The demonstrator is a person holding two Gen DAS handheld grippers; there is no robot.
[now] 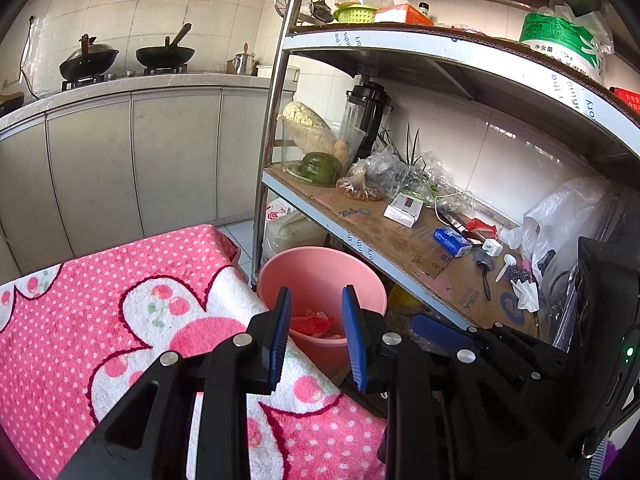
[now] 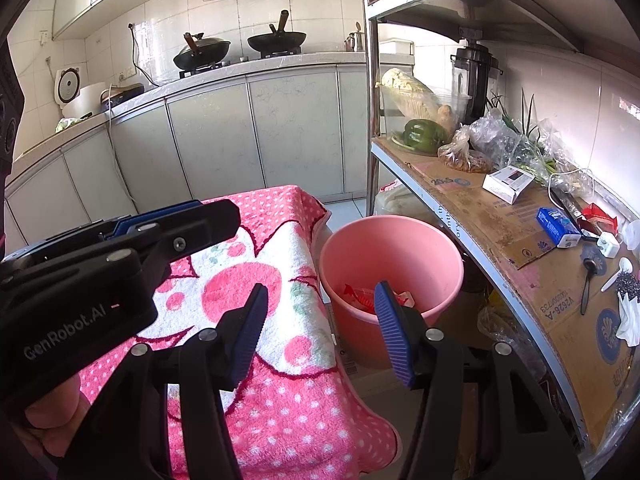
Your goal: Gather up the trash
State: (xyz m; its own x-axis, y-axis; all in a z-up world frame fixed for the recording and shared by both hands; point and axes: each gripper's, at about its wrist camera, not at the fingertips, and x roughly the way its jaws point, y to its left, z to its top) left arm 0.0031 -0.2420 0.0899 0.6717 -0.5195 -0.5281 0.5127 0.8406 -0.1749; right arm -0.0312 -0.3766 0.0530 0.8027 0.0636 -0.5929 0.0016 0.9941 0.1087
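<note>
Both grippers hover with jaws apart and nothing between them: the left gripper (image 1: 316,330) over the right edge of the pink towel-covered desk (image 1: 120,320), the right gripper (image 2: 320,328) just beside it. The pink bucket (image 2: 440,256) stands on the floor ahead of and below both, between the desk and the metal shelf (image 2: 500,216), with red wrappers (image 2: 362,296) already lying inside. No trash shows on the towel, so any remaining piece probably lies among the shelf clutter to the right, nearer the right gripper.
</note>
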